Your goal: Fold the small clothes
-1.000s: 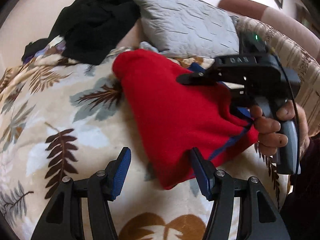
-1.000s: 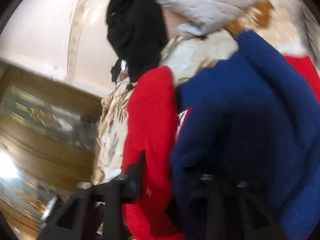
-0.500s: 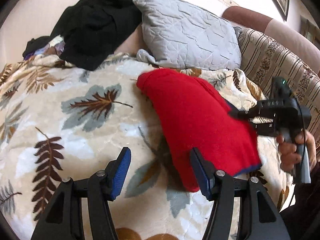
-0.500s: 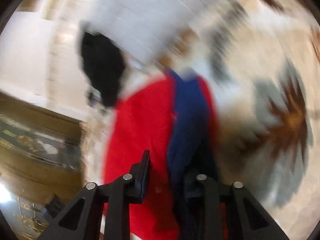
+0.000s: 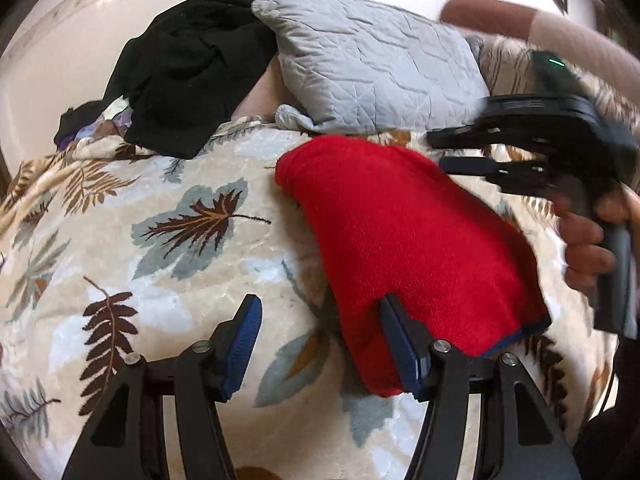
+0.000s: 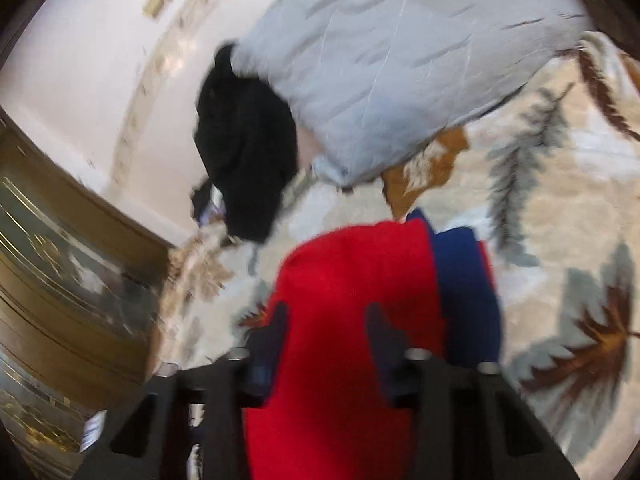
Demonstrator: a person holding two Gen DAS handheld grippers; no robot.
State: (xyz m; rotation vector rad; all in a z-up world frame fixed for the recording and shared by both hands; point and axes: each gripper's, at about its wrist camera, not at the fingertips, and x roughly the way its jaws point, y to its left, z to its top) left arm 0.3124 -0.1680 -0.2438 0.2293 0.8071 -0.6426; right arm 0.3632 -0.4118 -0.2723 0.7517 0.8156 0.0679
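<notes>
Leaf-printed blanket (image 5: 168, 240) fills my view, with a grey quilted pillow (image 5: 372, 64) and a black garment (image 5: 192, 64) at its far edge. On it lies the folded red garment (image 5: 408, 240), blue trim showing. My left gripper (image 5: 320, 344) is open, one pad at the cloth's edge. My right gripper (image 6: 326, 336) has just been opening above the cloth, clamping nothing.
</notes>
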